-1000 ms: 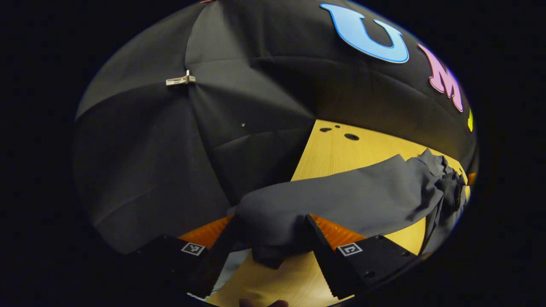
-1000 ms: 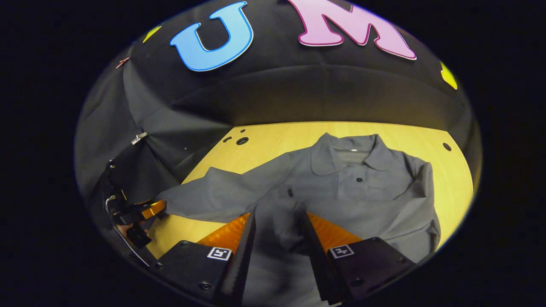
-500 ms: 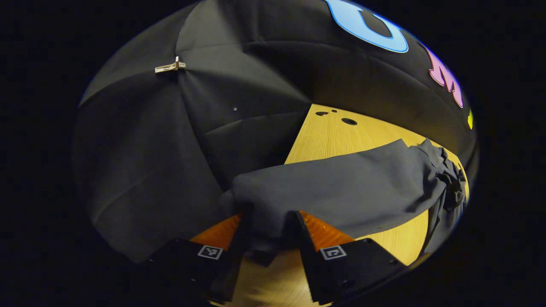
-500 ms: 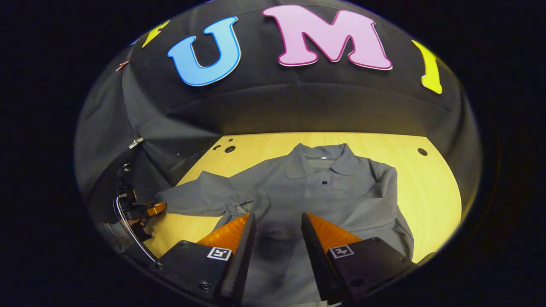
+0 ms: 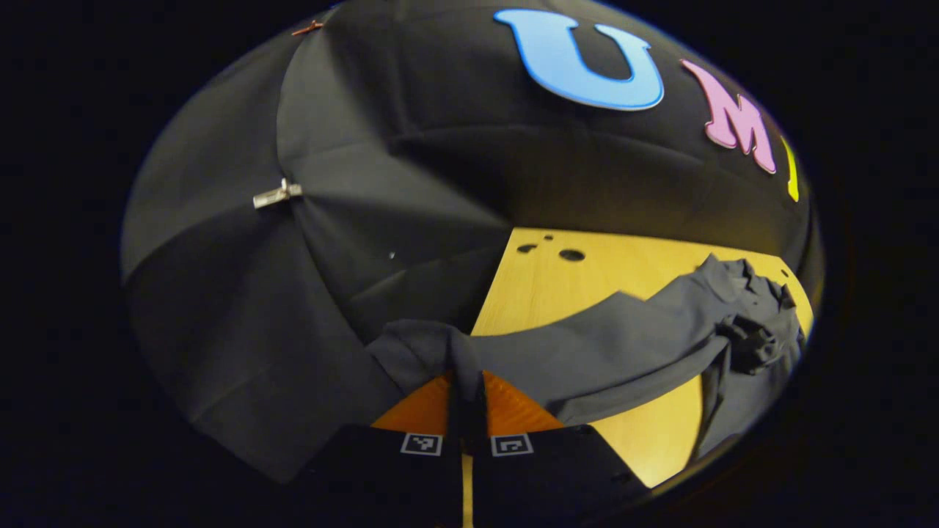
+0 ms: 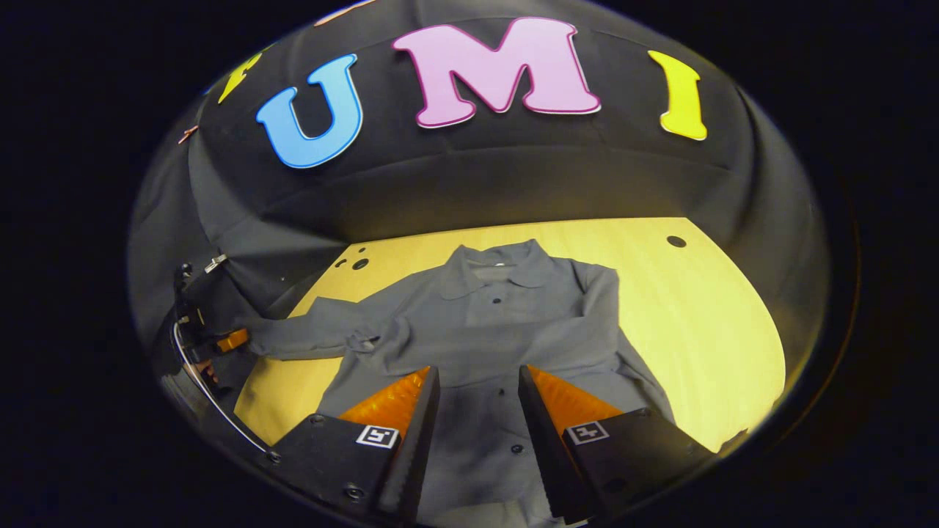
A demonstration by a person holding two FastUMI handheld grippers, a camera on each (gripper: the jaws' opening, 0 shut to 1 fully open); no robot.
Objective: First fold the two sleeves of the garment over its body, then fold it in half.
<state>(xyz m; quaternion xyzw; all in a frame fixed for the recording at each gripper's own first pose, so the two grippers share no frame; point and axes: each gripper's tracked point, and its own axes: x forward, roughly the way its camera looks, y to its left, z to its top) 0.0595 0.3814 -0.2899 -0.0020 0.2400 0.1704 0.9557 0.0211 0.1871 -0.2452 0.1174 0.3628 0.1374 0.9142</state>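
- Left gripper view: the left claw (image 5: 466, 400) is seen clenched on the cuff of the grey shirt's sleeve (image 5: 587, 345), stretched out past the desk's (image 5: 543, 286) left edge.
- Right gripper view: the right claw (image 6: 477, 411) is held released above the shirt (image 6: 499, 330), which is spread flat mid-desk (image 6: 704, 308), its other sleeve folded over the body.

A grey shirt (image 6: 506, 330) lies flat on the wooden table (image 6: 704, 323), collar toward the black cloth wall (image 6: 469, 191). One sleeve (image 6: 598, 308) is folded over the shirt's body. The other sleeve (image 6: 308, 337) stretches out sideways from the shirt, its cuff at the left gripper (image 6: 233, 339), near the table's edge. The right gripper (image 6: 477, 411) is above the shirt's lower part, its fingers apart with buttoned fabric showing between them.
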